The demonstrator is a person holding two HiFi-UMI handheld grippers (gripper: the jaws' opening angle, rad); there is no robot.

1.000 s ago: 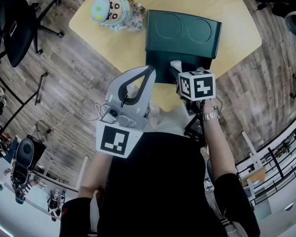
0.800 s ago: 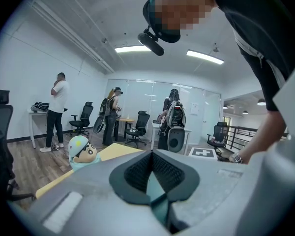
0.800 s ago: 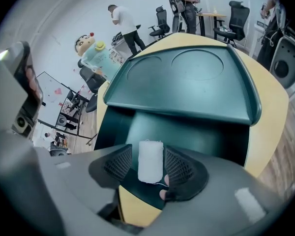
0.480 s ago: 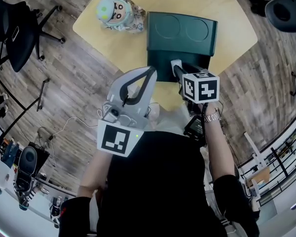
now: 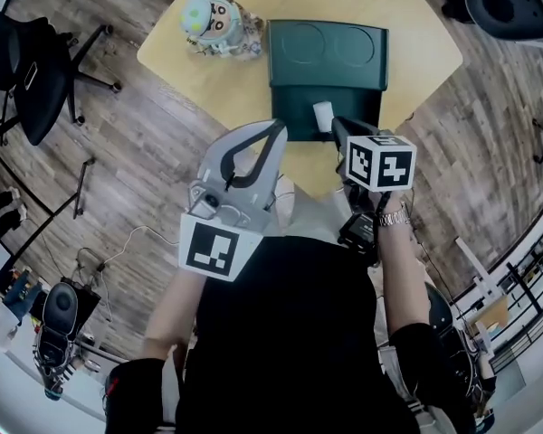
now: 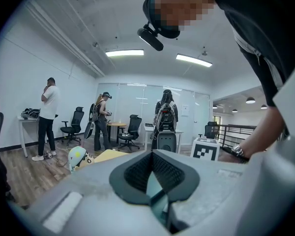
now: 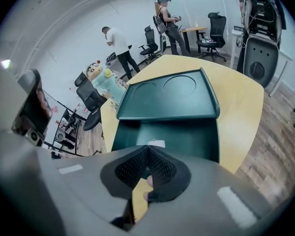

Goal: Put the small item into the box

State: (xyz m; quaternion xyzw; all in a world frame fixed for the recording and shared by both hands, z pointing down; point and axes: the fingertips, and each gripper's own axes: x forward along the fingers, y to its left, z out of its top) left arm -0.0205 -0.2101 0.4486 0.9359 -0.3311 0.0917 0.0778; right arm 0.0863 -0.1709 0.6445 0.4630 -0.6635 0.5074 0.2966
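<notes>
The small white item (image 5: pixel 322 116) is seen inside the open dark green plastic box (image 5: pixel 294 123), upper centre. The jaws of the right gripper (image 5: pixel 335 125) have just been closed, empty; those of the left gripper (image 5: pixel 278 130) are pressed together. Placement is judged done; withdrawal is called for.

No legible text, numbers or brands. Cubes on left gripper (image 5: pixel 278 127) and right gripper (image 5: pixel 334 122) bear only black-and-white square marker patterns. Wall sheet (image 6: pixel 186 110): unreadable.
</notes>
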